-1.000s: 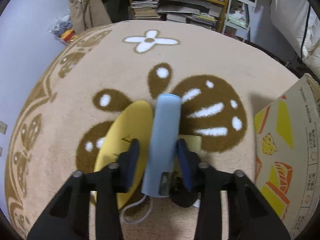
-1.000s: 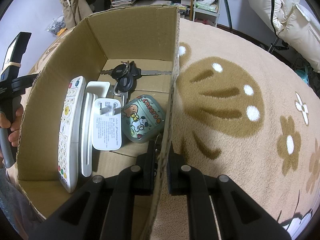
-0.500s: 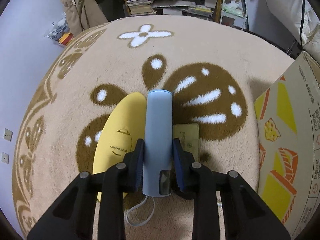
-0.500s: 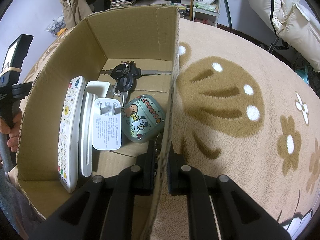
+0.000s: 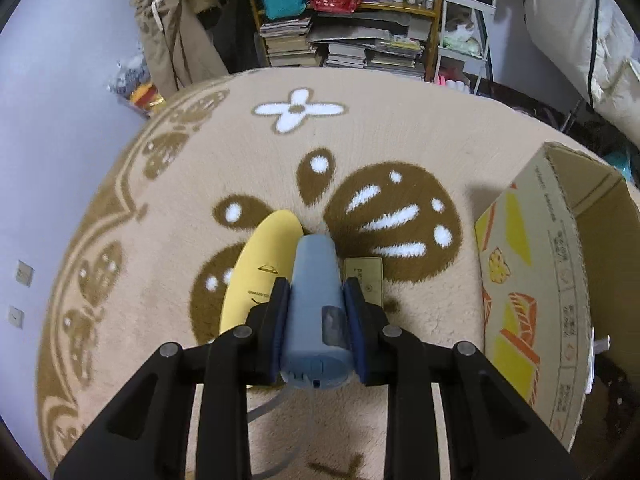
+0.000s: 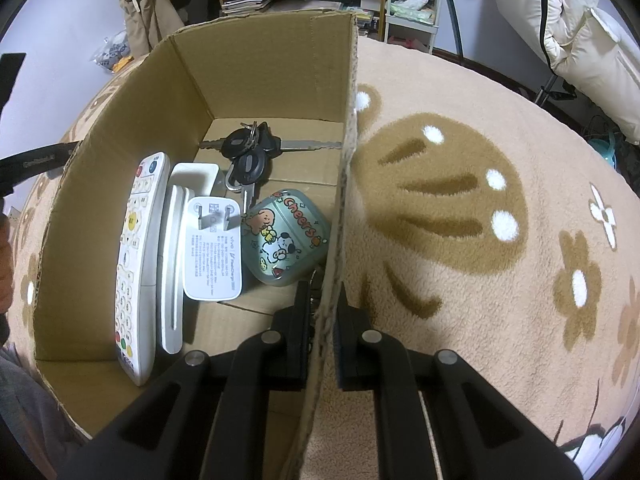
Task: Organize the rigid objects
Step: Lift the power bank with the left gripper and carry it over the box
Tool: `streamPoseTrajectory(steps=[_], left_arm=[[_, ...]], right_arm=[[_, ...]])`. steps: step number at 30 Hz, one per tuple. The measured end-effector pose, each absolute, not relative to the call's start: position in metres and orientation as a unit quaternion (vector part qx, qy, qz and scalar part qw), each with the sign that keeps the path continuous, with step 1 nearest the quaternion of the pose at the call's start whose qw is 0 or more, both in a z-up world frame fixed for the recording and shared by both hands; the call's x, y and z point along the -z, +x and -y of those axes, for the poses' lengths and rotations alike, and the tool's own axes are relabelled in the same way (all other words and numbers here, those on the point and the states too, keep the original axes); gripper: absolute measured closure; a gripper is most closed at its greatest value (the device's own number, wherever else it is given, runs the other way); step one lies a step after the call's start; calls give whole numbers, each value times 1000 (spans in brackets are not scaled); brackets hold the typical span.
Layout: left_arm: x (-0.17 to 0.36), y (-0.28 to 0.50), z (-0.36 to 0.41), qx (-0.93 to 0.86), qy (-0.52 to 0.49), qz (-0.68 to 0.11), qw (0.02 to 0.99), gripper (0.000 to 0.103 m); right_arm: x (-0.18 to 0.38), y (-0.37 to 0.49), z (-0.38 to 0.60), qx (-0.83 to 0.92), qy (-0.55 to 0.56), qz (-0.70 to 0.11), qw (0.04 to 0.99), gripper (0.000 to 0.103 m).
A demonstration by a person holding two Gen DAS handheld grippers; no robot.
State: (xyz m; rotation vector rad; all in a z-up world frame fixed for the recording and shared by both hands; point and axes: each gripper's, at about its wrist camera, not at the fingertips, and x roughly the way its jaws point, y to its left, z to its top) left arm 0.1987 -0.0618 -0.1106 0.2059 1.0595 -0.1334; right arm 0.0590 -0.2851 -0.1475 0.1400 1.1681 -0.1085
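My left gripper [image 5: 316, 290] is shut on a blue-grey cylindrical device [image 5: 314, 280], lifted above the beige rug. Under it lie a yellow oval case [image 5: 260, 264] and a small gold card [image 5: 366, 280]. A white cord [image 5: 268, 408] trails from the device's rear end. My right gripper [image 6: 322, 308] is shut on the right wall of the cardboard box [image 6: 344, 184]. Inside the box lie a white remote [image 6: 138, 256], a white flat device [image 6: 176, 256], a white charger plug [image 6: 212, 256], black keys [image 6: 250, 152] and a green cartoon earbud case [image 6: 286, 240].
The box's printed outer side [image 5: 528, 304] stands at the right of the left wrist view. Shelves with books [image 5: 344, 44] and hanging clothes [image 5: 168, 40] line the far wall. A white padded coat [image 6: 580, 32] hangs at the right. A hand [image 6: 6, 264] shows at the left edge.
My left gripper closed on the blue-grey device and raised it off the rug, so the rug looks farther away. The right gripper kept its hold on the box wall.
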Motion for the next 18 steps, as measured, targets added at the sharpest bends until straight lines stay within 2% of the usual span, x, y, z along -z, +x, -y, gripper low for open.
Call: streamPoseTrajectory(steps=[9, 18], left_arm=[[104, 196, 46, 58, 66, -509, 856, 77], [70, 180, 53, 47, 79, -470, 878, 77]], right_arm=[[148, 59, 285, 51, 66, -551, 831, 92], [147, 58, 285, 51, 65, -550, 831, 92]])
